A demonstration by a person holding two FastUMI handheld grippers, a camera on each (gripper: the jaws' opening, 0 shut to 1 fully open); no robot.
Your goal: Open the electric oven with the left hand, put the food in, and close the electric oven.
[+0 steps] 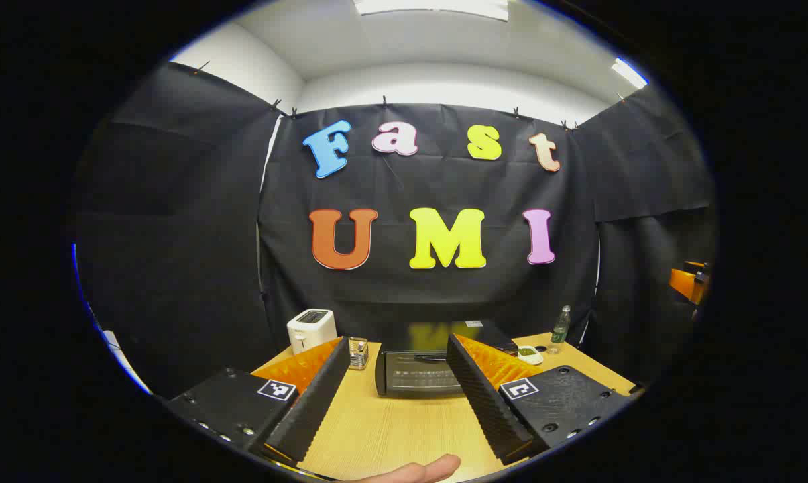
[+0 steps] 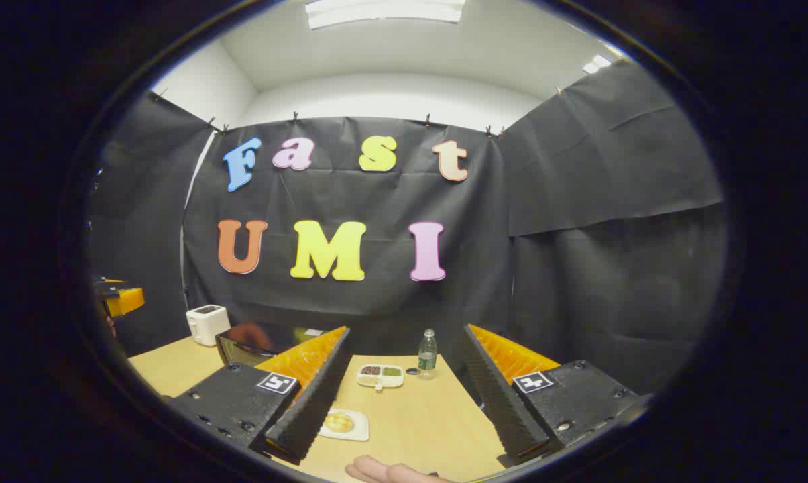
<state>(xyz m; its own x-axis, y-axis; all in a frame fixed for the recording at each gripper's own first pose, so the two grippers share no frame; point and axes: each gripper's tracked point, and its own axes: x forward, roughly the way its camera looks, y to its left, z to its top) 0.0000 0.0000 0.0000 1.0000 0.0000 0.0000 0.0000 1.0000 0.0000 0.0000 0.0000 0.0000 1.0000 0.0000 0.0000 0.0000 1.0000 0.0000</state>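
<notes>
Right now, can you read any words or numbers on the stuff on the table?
None can be read.
The bottle: label too small to read.
The oven: too blurred to read.
The left tool and right tool: square marker patterns, no words.

A staged recording booth: black cloth walls (image 1: 176, 235) clipped up around a wooden table (image 1: 404, 429) of kitchen appliances.

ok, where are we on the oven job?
Nothing looks done. The oven door is shut. The food sits on its plate on the table. Both the left tool and the right tool are open and empty. Opening, loading and closing remain.
</notes>
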